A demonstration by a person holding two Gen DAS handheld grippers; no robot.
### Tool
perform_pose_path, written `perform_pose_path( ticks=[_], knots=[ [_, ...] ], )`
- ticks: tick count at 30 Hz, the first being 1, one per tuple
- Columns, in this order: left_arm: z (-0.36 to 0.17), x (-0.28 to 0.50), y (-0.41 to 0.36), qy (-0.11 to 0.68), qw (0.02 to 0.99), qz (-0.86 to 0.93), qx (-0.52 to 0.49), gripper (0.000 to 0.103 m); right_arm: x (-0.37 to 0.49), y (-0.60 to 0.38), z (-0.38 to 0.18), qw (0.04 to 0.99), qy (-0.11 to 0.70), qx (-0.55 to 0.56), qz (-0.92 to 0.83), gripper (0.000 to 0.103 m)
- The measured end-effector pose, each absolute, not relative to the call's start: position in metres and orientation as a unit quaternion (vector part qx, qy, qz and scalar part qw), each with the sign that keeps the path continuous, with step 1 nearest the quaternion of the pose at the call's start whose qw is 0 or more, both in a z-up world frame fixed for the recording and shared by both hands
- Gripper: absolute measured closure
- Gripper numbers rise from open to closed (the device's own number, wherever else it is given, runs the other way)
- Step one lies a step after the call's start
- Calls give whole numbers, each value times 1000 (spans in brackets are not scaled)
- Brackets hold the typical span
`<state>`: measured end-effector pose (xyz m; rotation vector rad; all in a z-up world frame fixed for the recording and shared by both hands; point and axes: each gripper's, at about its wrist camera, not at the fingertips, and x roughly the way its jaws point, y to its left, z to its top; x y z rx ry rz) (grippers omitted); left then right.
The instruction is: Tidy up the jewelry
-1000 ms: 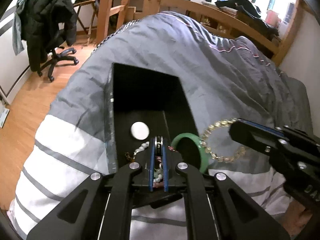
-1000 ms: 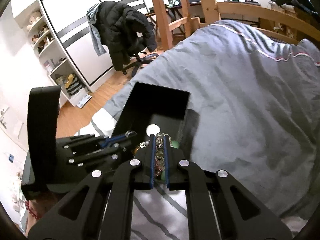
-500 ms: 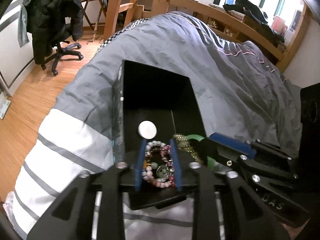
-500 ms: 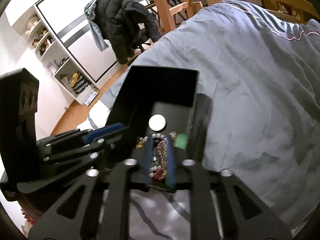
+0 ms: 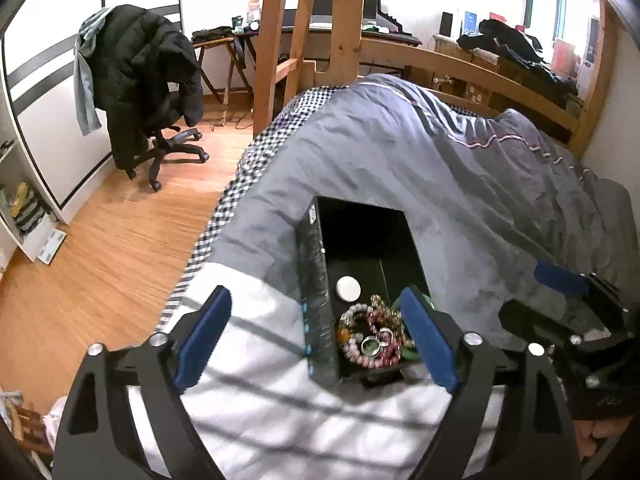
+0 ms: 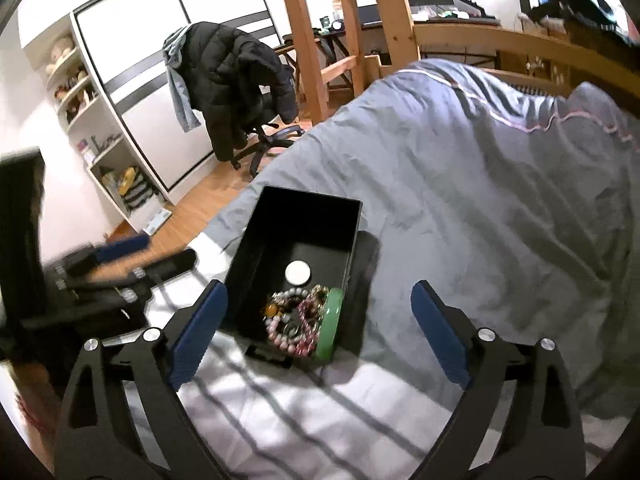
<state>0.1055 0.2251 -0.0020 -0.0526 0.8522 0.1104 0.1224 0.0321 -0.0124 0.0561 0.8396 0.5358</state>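
Observation:
A black open box (image 5: 312, 280) (image 6: 312, 210) lies on the grey duvet. In its near end lies a pile of jewelry: pink and white bead bracelets (image 5: 374, 340) (image 6: 294, 326), a green bangle (image 6: 330, 324) and a ring. A white round disc (image 5: 348, 288) (image 6: 298, 272) sits further in. My left gripper (image 5: 316, 336) is open and empty, above and just short of the box's near left side. My right gripper (image 6: 320, 328) is open and empty, above the box's near end. Each gripper also shows at the edge of the other's view.
The grey duvet (image 6: 480, 184) with a white striped part (image 5: 248, 364) covers the bed. A wooden bed frame and ladder (image 5: 296, 40) stand behind. An office chair with a black jacket (image 5: 140, 92) is on the wooden floor at left. White shelves (image 6: 100, 128) line the wall.
Both grippers were shut on bracelets over the box. They opened wide, the jewelry now lies in the box, and both pulled back and up.

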Motion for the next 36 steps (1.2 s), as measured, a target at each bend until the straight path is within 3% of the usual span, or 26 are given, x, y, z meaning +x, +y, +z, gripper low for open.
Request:
perform_pose_path(
  ticks=[8,16,36],
  knots=[
    [33,26,205,429,900,49,62,17,68,21,17,878,421,-3,229,10],
    [37,-37,190,413,907,61,49,17,3,7,34,881,409,-23,234,10],
    [12,-51,173,416,905,76,47,17,-29,-6,24,883,416,-29,215,10]
  ],
)
